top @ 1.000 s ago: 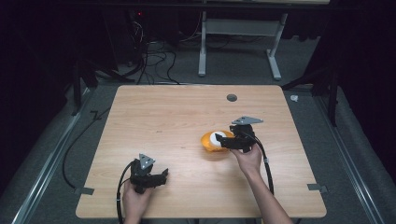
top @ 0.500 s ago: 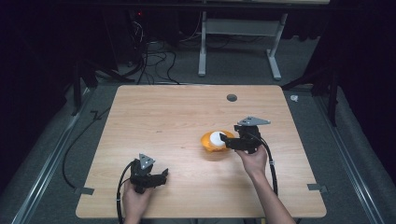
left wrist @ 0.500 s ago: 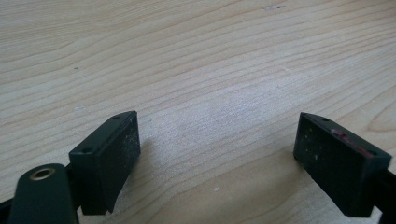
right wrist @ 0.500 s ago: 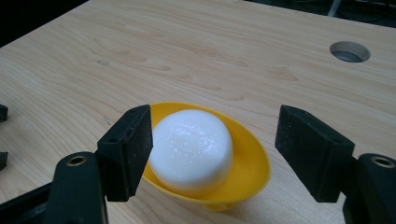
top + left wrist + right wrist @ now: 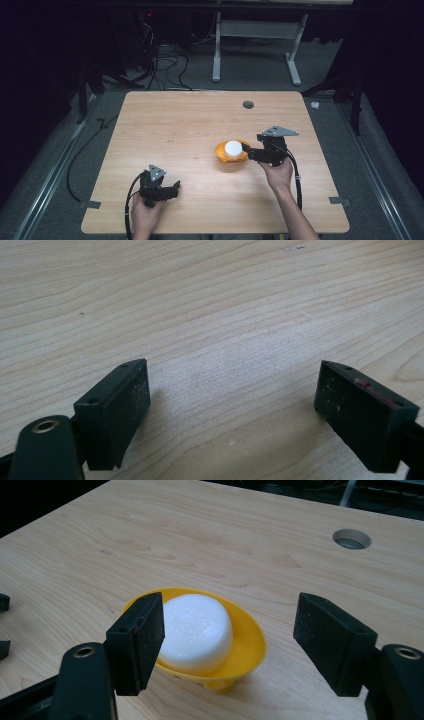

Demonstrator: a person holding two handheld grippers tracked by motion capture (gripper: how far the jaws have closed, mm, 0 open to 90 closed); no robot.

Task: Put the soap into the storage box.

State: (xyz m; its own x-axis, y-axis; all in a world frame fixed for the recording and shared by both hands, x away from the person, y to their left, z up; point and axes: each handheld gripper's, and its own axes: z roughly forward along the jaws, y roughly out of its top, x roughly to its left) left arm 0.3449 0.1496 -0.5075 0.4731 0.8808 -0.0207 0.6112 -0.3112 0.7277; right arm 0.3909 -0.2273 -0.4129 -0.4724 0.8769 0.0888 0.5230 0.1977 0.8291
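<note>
- The right gripper [image 5: 230, 640] had its fingers [image 5: 137, 640] spread, pinching nothing; they had just been narrowing, with a yellow dish [image 5: 245, 647] only partly between them.
- One finger stood in front of the dish's near rim (contact could not be told).
- A white round soap bar [image 5: 197, 630] lay in that dish, which stood on the wooden surface [image 5: 175, 130] right of centre.
- The left gripper [image 5: 230, 420] held its fingers wide over bare wood, well apart, near the front edge.
- A round hole [image 5: 351, 539] sat farther back.
</note>
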